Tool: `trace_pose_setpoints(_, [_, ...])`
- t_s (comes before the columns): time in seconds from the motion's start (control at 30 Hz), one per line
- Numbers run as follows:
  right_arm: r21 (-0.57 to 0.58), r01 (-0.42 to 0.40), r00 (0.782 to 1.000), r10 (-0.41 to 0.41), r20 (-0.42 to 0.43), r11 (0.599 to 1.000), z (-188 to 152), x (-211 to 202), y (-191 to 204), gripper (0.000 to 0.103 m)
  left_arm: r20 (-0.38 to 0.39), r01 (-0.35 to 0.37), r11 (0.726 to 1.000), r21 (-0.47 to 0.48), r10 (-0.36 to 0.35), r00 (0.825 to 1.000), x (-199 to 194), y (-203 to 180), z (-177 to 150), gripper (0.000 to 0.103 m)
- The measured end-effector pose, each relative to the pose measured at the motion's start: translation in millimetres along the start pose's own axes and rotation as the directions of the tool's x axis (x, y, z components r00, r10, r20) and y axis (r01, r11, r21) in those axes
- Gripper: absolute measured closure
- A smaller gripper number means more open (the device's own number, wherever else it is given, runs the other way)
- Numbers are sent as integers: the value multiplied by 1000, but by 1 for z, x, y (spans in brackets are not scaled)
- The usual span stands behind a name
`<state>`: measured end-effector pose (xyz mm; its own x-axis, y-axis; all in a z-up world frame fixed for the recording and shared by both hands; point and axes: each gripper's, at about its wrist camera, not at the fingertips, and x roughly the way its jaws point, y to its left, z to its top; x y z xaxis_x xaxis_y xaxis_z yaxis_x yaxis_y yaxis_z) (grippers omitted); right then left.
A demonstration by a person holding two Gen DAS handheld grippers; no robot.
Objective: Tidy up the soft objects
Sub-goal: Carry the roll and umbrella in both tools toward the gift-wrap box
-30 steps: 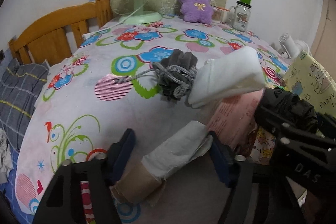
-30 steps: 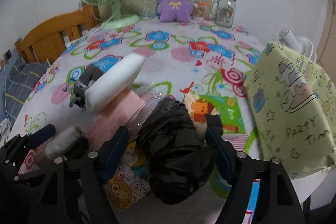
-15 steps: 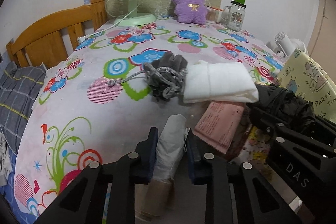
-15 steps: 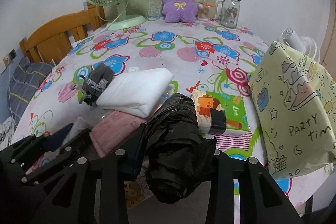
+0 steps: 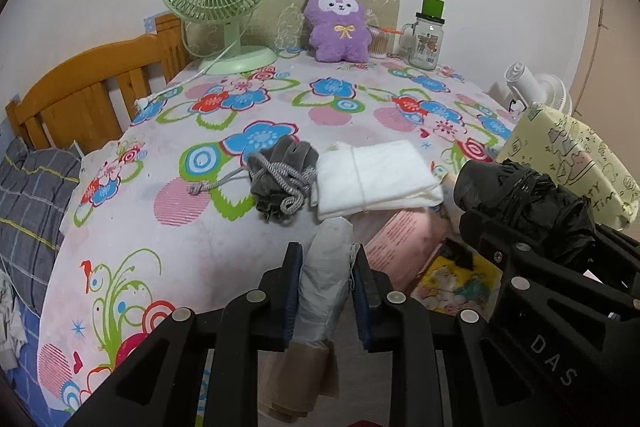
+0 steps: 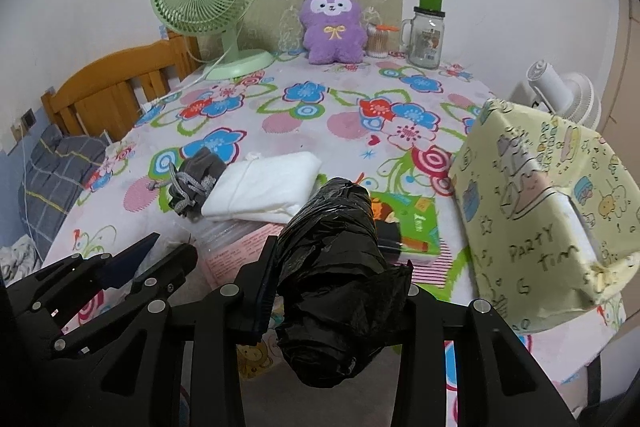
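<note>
Left gripper (image 5: 325, 291) is clamped on the pale plastic-bag roll (image 5: 322, 279); the right gripper (image 6: 336, 291) grips the black plastic-bag bundle (image 6: 332, 267). Both sit just above the flowered tablecloth (image 5: 168, 227). I judge I should lift slowly and squeeze firmly, since slippery film could slide out, steering clear of the folded white cloth (image 5: 372, 179).

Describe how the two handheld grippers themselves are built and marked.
Both are matte black plastic frames of angular, strut-like links joined by round silver rivets. The left gripper has two flat fingers faced with dark blue pads. The right gripper matches; white letters "DAS" mark its side. No hands, sleeves or cables show.
</note>
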<state>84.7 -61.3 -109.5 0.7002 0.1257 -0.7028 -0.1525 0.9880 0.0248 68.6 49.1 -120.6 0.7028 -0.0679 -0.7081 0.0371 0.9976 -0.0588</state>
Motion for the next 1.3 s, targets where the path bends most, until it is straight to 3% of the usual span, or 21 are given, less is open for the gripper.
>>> trace_pose_setpoints(1.3, [66,31,992,-38,118,997,43,-88,-59,61,125,16,996,85,-27,992,-71,-68,57,80])
